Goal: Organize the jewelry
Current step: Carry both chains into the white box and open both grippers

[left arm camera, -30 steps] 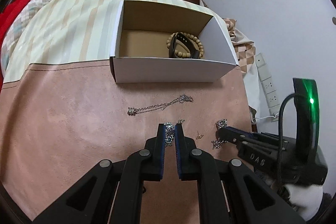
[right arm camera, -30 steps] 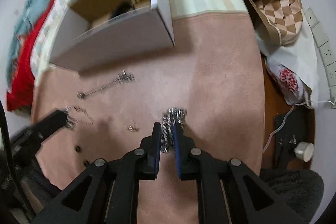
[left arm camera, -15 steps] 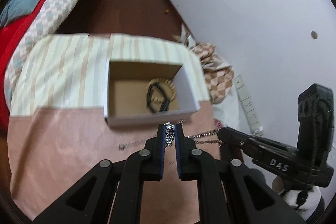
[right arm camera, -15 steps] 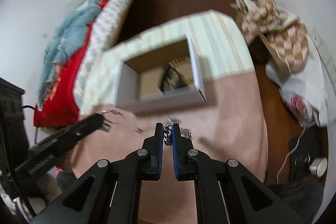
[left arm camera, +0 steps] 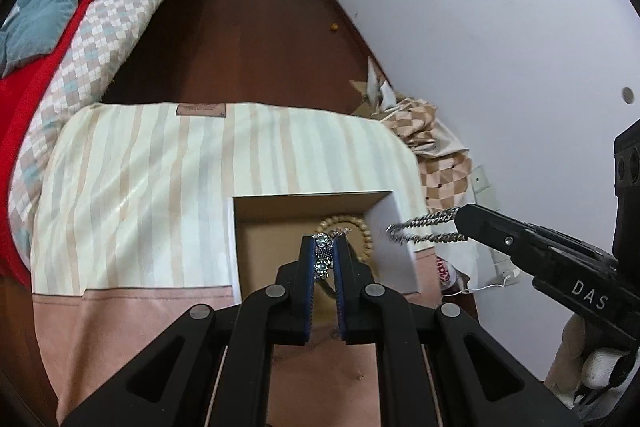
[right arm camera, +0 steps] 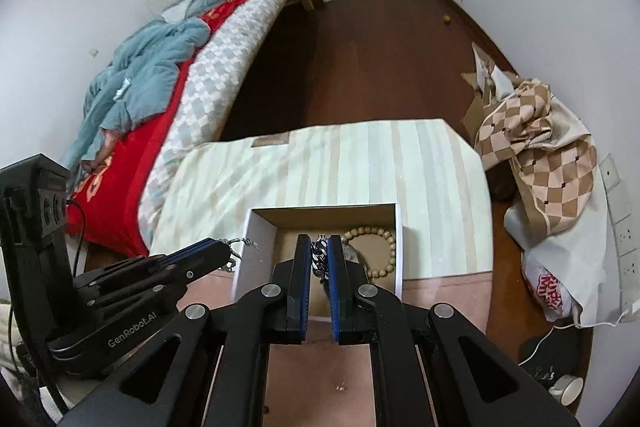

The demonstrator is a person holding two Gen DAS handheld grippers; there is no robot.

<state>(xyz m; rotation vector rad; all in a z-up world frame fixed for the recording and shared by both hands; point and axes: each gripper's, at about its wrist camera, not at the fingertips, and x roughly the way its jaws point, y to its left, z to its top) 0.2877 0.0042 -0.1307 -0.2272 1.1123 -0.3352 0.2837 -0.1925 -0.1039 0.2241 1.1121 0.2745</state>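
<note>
An open white cardboard box (left arm camera: 236,251) (right arm camera: 248,251) stands on the pink table cover, with a wooden bead bracelet (left arm camera: 362,227) (right arm camera: 380,239) inside. My left gripper (left arm camera: 323,255) is shut on a silver rhinestone chain (left arm camera: 322,251), held above the box; it also shows at the left of the right wrist view (right arm camera: 230,255). My right gripper (right arm camera: 319,259) is shut on a thick silver link chain (right arm camera: 319,257), also above the box. In the left wrist view the right gripper (left arm camera: 460,225) holds that link chain (left arm camera: 424,229) over the box's right wall.
A striped cream cloth (left arm camera: 140,187) covers the table's far half, pink cloth (right arm camera: 316,379) the near half. A small earring (right arm camera: 340,388) lies on the pink cloth. A bed (right arm camera: 160,79) is at the left, checked fabric and bags (right arm camera: 540,155) at the right.
Both grippers have lifted their chains off the pink cloth and carried them forward over the open box. The table surface has dropped away below.
</note>
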